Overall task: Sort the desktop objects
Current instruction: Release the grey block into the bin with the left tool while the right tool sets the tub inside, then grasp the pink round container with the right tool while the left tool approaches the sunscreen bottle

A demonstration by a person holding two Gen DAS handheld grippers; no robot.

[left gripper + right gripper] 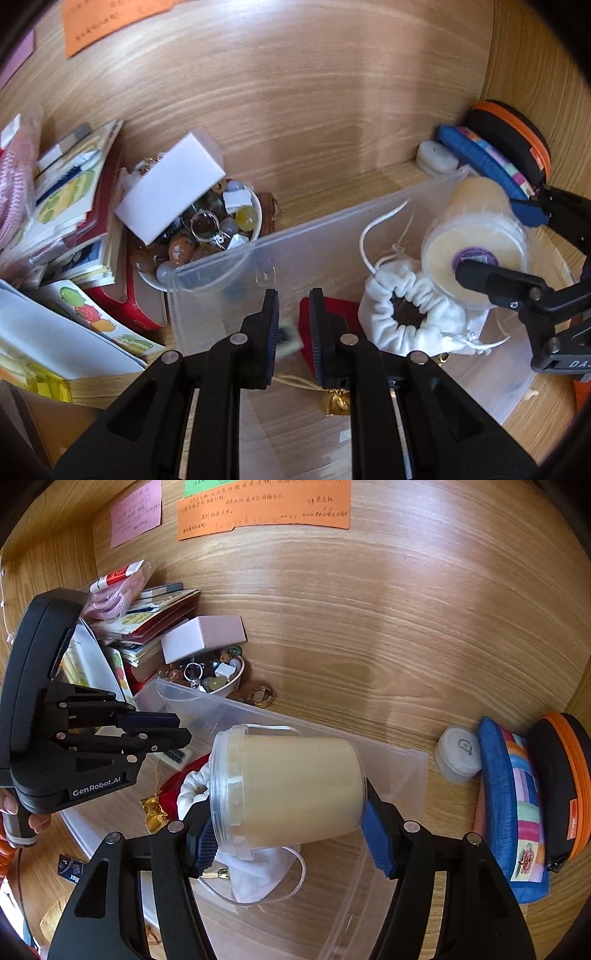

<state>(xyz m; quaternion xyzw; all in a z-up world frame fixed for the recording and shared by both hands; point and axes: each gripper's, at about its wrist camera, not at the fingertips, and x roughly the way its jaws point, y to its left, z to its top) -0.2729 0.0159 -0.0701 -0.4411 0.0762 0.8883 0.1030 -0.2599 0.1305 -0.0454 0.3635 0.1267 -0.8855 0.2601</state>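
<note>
Gripping cream tub (288,790) crosswise between right gripper (291,834) fingers, above clear bin (388,775).

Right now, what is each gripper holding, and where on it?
The right gripper clamps the cream-filled plastic jar across its side wall. The left gripper pinches a small dark item by its edge; what it is cannot be told.

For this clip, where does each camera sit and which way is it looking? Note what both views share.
Left wrist: sits on the left hand-held gripper, looking down along its shut fingers into the clear plastic bin; the right hand-held gripper shows at the right edge.
Right wrist: sits on the right hand-held gripper, looking down over the cream-filled jar it grips; the left hand-held gripper and a person's fingers show at left.
Shared: bin, jar, white drawstring pouch, bowl of stones.
</note>
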